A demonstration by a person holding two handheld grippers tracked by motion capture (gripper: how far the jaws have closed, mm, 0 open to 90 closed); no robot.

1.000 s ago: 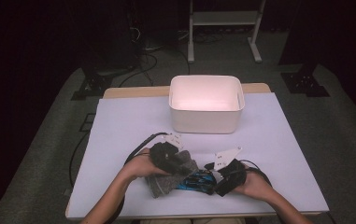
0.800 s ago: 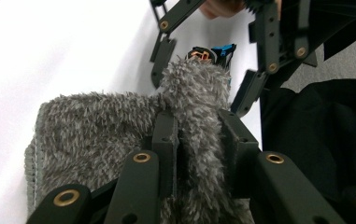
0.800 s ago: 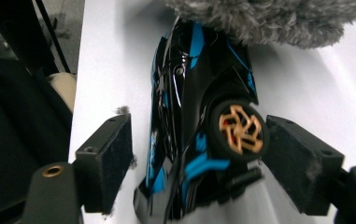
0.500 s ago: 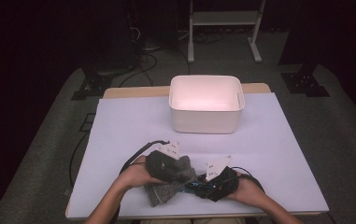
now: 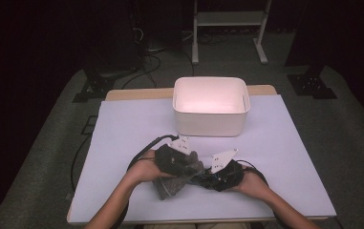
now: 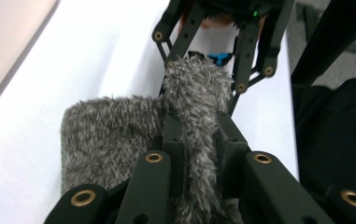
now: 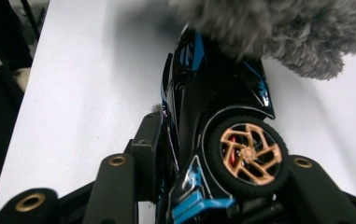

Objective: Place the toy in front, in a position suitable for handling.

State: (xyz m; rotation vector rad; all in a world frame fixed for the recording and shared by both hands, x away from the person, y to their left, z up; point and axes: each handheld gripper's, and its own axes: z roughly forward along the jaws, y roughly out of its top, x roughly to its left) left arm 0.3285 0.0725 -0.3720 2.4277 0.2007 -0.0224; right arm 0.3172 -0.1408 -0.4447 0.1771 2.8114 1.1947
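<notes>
Pinching grey fuzzy cloth (image 6: 119, 135) in left tongs (image 6: 199, 135), right tongs (image 7: 213, 154) closing onto toy car (image 7: 213, 107)

Fuzzy grey cloth (image 6: 119, 135) overlaps the black-and-blue toy car (image 7: 213, 121), tipped sideways.

2 grippers, L (image 5: 189, 164) & R (image 5: 208, 174), fingers together at grey fuzzy cloth (image 5: 170, 186), near white bin (image 5: 210, 124).

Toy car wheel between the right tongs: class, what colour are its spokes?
Gold spokes, with red behind them; clearest in the right gripper view.
</notes>
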